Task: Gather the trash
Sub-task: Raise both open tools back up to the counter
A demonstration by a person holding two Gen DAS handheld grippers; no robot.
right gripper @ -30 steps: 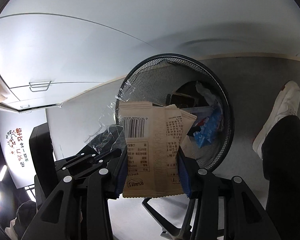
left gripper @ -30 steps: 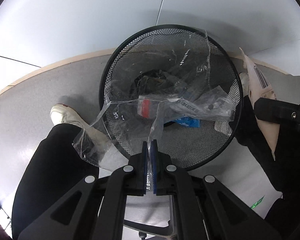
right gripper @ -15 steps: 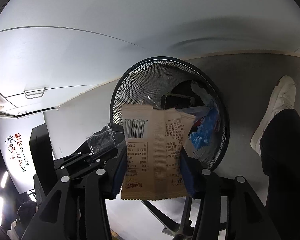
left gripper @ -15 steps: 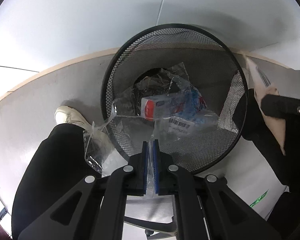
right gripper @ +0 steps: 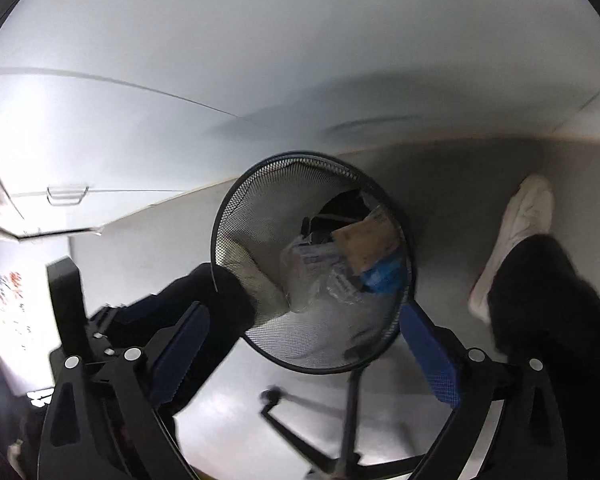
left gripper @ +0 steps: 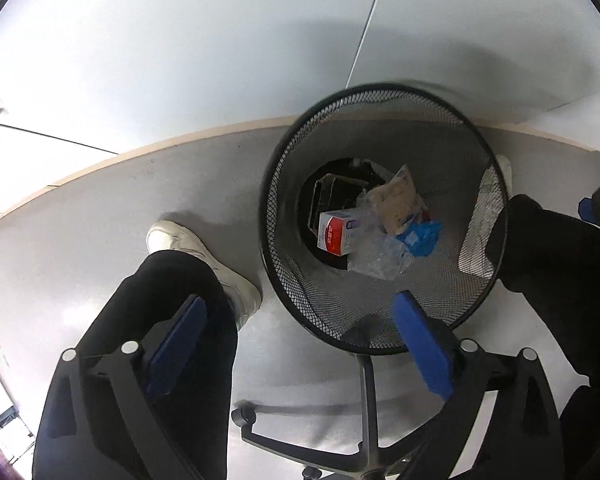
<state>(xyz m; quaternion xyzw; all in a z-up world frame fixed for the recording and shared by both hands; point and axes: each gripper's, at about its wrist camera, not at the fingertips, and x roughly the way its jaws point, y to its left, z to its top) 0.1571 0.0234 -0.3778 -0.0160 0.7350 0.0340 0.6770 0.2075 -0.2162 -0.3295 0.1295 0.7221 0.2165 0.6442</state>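
Below both cameras, on the grey floor (left gripper: 100, 208), stands the round black wire-mesh wastebasket (left gripper: 380, 336), set close between the person's feet so drops fall straight in; the left hand-held gripper (left gripper: 296, 344) hangs at about 6 o'clock of its rim, blue pads spread wide and holding nothing; the right hand-held gripper (right gripper: 304, 344) is likewise agape and empty above the same rim. Inside the basket the trash lies heaped: a tan paper snack packet (left gripper: 396, 200) on top toward 1 o'clock, a crumpled clear plastic wrapper (left gripper: 374, 254) near 5 o'clock, a white carton with a red end (left gripper: 336, 232) at centre, and a blue wrapper (left gripper: 418, 234) at 3 o'clock. A white sneaker (left gripper: 204, 258) rests at 9 o'clock of the basket; black chair-base spokes (left gripper: 364, 432) cross below. Both drops look done, judging by the empty grippers.
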